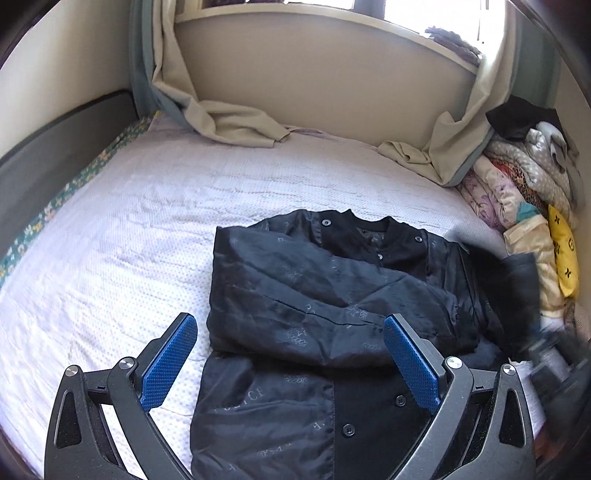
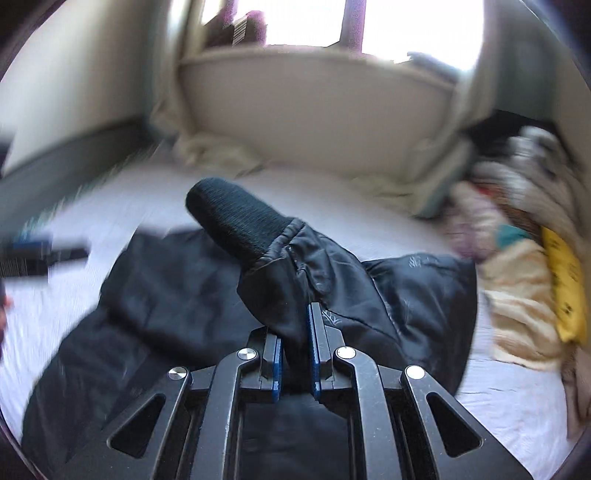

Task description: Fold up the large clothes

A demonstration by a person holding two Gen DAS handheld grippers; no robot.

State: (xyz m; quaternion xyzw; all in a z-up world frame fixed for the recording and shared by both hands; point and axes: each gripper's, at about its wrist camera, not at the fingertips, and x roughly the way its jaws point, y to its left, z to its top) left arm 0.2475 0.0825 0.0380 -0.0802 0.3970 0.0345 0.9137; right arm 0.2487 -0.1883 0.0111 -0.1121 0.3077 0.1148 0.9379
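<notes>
From the left wrist, the left gripper [image 1: 290, 360] hangs with its blue pads [image 1: 168, 363] spread wide and nothing between them, just over the near part of the jacket [image 1: 314, 295]. The black jacket lies front-up on the bed [image 1: 129, 229], collar toward the window wall, one sleeve [image 1: 295, 291] folded across its chest. At the jacket's right edge a dark blurred shape rises; what it is I cannot tell. A pile of folded bedding [image 1: 517, 192] with a yellow cushion [image 1: 563, 254] stands against the right wall, and beige curtains [image 1: 229, 122] spill onto the quilt at the far edge. A dark headboard [image 1: 48, 147] runs along the left. From the right wrist, smeared by motion, the right gripper [image 2: 295, 334] pinches the other sleeve [image 2: 314, 266], pads pressed on the fabric, the ribbed cuff [image 2: 236, 218] sticking up beyond them. The jacket's body [image 2: 166, 295] spreads below on the white quilt [image 2: 498, 398]. The left gripper [image 2: 33, 254] shows blurred at the left edge, the bedding [image 2: 517, 295] at the right, and the bright window [image 2: 406, 26] above.
</notes>
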